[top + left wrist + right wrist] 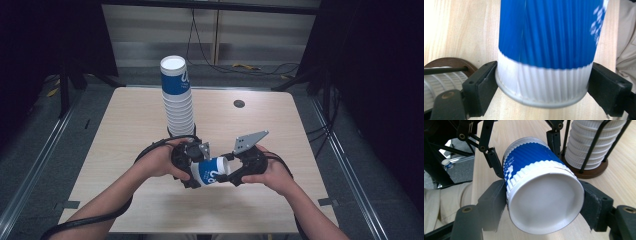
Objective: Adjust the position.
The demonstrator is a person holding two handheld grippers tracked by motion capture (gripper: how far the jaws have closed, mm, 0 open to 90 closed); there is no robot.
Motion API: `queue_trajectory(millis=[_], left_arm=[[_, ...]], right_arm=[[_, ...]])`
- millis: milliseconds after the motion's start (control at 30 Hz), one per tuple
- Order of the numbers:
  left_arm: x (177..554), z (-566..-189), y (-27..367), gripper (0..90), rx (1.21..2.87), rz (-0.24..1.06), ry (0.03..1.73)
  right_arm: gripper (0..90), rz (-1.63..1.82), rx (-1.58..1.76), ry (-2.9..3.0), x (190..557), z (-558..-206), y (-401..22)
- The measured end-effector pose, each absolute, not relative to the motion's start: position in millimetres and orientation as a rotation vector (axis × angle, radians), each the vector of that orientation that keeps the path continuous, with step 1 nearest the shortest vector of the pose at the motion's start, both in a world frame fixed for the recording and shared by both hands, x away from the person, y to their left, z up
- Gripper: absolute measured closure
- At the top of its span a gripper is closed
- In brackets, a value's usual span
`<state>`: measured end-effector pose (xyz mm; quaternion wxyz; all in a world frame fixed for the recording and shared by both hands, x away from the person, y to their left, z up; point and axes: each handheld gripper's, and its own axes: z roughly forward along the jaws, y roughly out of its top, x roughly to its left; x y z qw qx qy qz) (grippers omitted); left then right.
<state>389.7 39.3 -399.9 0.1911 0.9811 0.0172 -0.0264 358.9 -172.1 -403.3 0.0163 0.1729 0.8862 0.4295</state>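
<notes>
Paper, ribbed and thin, was what both tools had between them; the cup (212,171) lay on its side just above the table (290,135), near its front edge, spanned end to end by the two grippers. The left gripper (196,169) stood partly open on one end, its pads (486,83) against the white band; the right gripper (231,170) was likewise narrowed onto the other end, pads pressed to the wall beside the flat white face.

Several things looked likely to go wrong; a harder squeeze from either side would probably dent or ovalise the soft wall; if the hands pulled apart or twisted unevenly, one end could slip free and the cup swing or drop to the table; the left grip looked the lighter one, so I judged it the first to let go. The stack (177,100) stood close behind the left hand (160,160) in its wire holder (596,170); a careless lift or backward sweep could knock it over.
</notes>
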Motion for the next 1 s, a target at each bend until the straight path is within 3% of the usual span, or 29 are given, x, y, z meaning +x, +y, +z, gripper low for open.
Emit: queue_trajectory(millis=[1000], left_arm=[[388.1, -419.7, 61.5, 17.1, 2.632, -0.096, 0.201]], right_arm=[[27.3, 1.342, 0.707, 2.633, 357.3, -405.3, -210.5]])
